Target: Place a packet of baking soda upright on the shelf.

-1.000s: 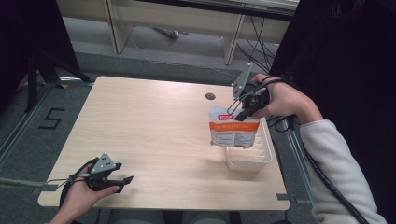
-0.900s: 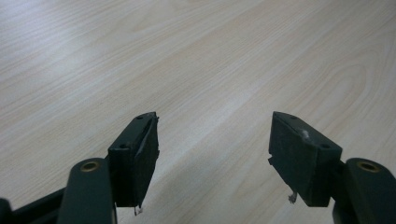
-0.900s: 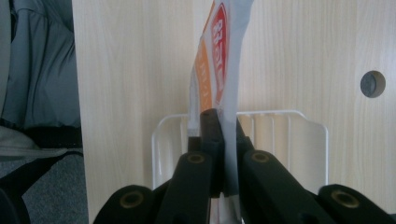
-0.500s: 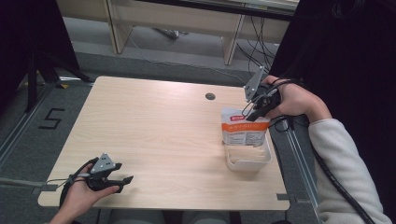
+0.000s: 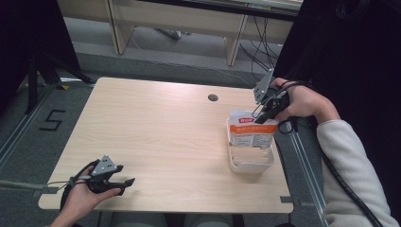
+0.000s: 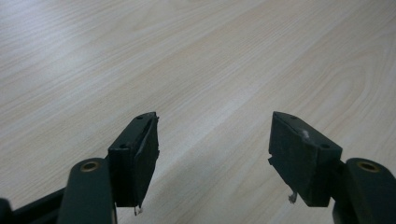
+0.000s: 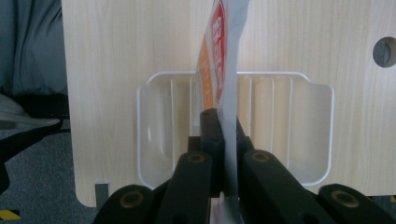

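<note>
**Three cameras, one table**

The high view looks forward and down on the whole wooden table. The left gripper view skims close over bare tabletop. The right gripper view looks straight down, near, sharing the white tray with the high view.

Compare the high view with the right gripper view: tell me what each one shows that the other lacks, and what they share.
High view: the left gripper open near the table's front left corner, and the person's hands.

Right gripper view: the right gripper's jaws shut edge-on upon the pouch, directly above the tray's ribbed floor.

Both: the orange-and-white pouch, the white tray, the wooden table with its grommet hole.
</note>
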Tool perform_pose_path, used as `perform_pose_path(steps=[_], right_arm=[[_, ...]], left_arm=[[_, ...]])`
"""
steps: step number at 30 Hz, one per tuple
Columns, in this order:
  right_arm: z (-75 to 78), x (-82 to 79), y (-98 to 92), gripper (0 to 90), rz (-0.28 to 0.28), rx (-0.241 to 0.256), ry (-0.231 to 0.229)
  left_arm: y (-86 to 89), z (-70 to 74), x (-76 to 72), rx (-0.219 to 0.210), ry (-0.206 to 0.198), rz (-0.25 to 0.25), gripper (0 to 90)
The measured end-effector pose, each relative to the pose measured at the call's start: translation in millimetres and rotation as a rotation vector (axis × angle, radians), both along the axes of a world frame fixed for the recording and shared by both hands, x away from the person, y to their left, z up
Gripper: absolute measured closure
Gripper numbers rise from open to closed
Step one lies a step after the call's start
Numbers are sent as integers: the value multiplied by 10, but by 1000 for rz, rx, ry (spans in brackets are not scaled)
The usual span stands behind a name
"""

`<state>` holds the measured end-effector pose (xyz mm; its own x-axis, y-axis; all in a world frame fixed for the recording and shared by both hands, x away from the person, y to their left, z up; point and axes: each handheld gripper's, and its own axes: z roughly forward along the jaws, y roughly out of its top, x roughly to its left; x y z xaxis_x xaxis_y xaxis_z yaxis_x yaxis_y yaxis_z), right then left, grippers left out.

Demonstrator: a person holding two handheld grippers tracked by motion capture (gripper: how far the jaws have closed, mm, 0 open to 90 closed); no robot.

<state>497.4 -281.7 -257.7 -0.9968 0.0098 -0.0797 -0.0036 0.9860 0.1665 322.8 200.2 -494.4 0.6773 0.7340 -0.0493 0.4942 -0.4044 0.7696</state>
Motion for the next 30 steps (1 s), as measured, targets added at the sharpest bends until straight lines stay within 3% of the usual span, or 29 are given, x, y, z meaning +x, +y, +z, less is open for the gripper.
perform_pose_path(steps=[24, 28, 30], right_arm=[[1, -27, -51, 900, 37, -13, 31], [-3, -17, -60, 900, 45, -10, 29], [-8, 0, -61, 900, 53, -8, 28]], left_arm=[[-7, -5, -1, -8, 12, 5, 327], [-7, -8, 2, -3, -7, 5, 327], [-13, -9, -1, -11, 9, 11, 327]])
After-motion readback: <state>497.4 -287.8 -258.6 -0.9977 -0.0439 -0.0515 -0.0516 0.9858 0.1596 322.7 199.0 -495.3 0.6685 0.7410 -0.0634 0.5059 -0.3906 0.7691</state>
